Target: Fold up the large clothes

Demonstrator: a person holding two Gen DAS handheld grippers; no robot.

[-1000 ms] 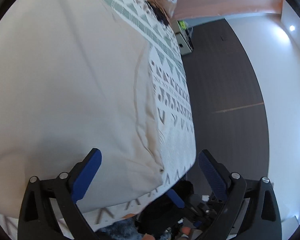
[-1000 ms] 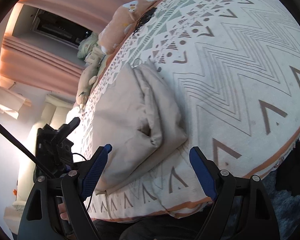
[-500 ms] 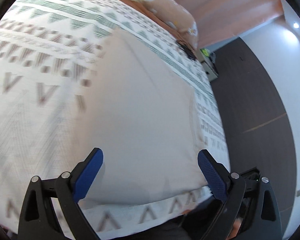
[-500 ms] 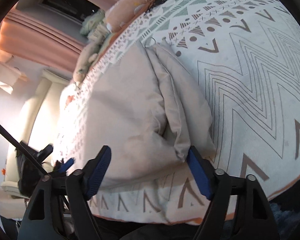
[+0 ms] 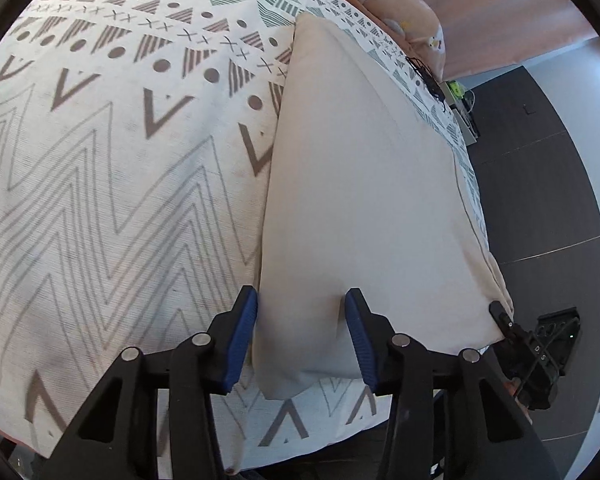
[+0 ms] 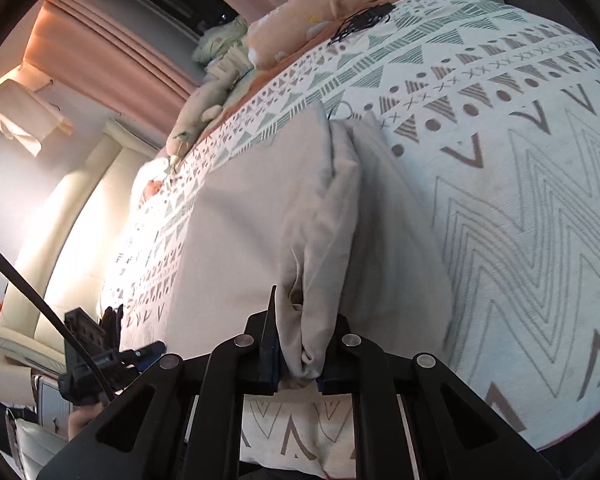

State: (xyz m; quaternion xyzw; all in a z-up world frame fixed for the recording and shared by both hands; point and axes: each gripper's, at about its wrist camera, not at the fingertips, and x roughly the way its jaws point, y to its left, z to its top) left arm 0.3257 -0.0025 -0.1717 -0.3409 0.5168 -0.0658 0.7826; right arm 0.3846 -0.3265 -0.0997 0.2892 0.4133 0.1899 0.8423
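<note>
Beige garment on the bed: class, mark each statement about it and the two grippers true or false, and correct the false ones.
1. The right gripper is shut on the garment. True.
2. The left gripper is far from the garment. False: its near corner lies between the jaws, which have just been closing.
3. The garment lies on a plain blue bedspread. False: the bedspread is white with zigzags and triangles.
4. Plush toys lie at the far end of the bed. True.
5. The garment is hanging off the bed to the floor. False: it lies on the bed.
</note>
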